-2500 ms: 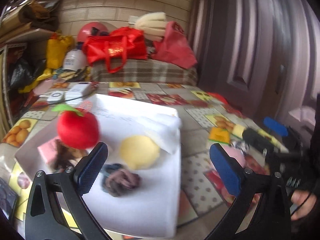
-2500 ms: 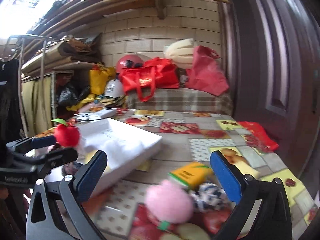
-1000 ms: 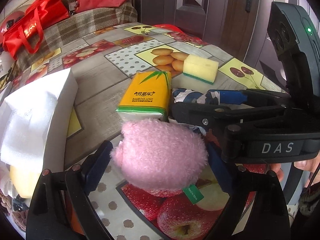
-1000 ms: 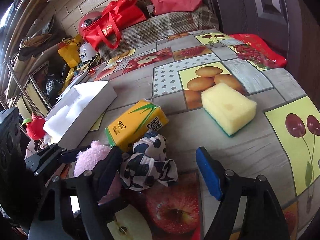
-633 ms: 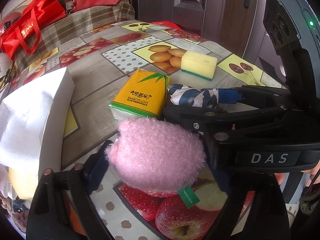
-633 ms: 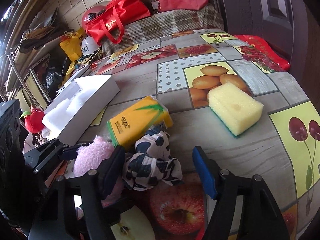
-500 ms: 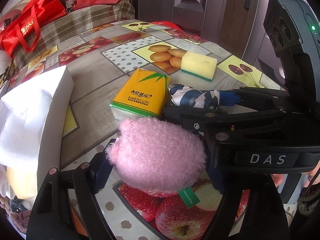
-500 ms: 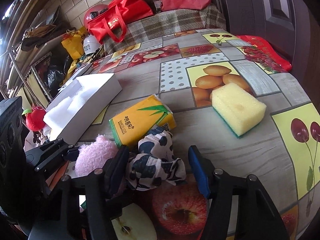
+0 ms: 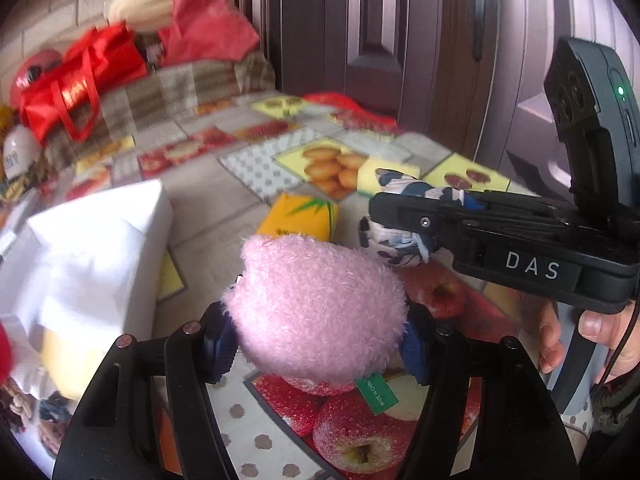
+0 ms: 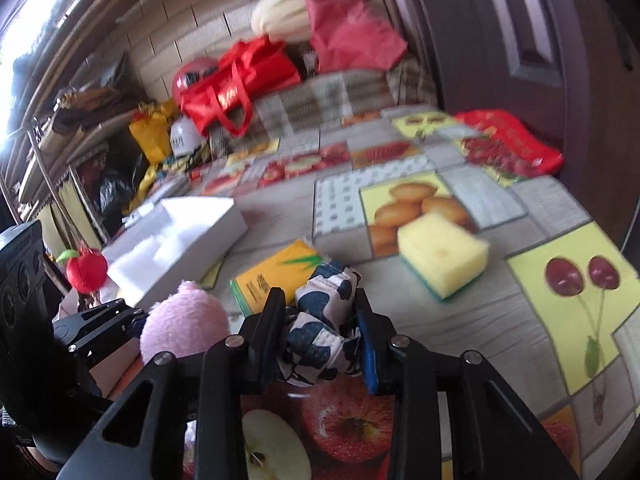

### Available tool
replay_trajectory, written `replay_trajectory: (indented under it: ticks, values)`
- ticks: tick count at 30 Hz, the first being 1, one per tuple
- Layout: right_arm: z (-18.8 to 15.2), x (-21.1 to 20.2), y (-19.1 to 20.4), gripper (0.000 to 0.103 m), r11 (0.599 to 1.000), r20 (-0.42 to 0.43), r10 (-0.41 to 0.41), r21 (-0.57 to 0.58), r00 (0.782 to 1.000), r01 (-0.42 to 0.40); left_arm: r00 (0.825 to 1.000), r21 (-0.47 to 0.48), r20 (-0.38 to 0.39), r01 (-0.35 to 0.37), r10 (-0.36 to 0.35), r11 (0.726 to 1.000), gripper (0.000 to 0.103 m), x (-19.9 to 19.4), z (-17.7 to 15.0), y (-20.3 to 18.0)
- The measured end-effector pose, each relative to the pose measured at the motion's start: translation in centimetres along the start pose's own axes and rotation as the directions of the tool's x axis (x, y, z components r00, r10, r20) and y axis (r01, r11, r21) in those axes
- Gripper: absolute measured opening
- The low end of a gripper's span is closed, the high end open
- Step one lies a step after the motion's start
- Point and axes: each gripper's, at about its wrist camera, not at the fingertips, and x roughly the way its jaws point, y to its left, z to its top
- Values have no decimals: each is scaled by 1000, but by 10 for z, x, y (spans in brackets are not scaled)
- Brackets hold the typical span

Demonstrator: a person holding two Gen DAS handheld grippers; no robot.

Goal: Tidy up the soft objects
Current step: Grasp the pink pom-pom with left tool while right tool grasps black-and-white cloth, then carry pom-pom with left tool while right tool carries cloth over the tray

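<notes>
Both picks are made: the left tongs point(image 9: 320, 336) pinch the pink plush ball point(image 9: 316, 308), the right tongs point(image 10: 320, 316) squeeze the cow-print cloth point(image 10: 320, 320), above the bench point(image 10: 500, 300). Next, probably carry both left to the white box point(image 10: 188, 236).

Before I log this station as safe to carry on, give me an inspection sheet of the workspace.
Surface: fruit-print tablecloth, mostly bare.
Job's things: pink plush ball and cow-print cloth gripped; yellow sponge and tissue pack on table; red plush apple beside white box.
Clutter: red bags at far end.
Grippers: left gripper and right gripper both shut on loads.
Cables: black cord by hand.
Surroundings: dark door, brick wall.
</notes>
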Motion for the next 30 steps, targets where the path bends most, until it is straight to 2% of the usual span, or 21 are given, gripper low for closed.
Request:
replay_trajectory:
  ticks: [4,8,14,18,30]
  values:
    - [-5,-31,18,33,995,169,-26,-88,985,41,985,38,159,-80,73,996,66,-31,-6,-10]
    - [-6,-42,27,33,987,247,-43,-137,968,79,961,37,248,-134,120,990,66,-50,-11,-13]
    - [-1,-42,21,34,991,254,-60,-103,965,89,959,-47,261,-102,111,994,66,-66,-18,10]
    - [-2,-43,25,34,987,255,-66,-125,965,101,957,-92,263,-101,122,991,66,-78,-24,25]
    - [-6,-41,38,34,984,249,-53,-154,967,94,946,-111,276,-144,169,983,66,-94,-40,36]
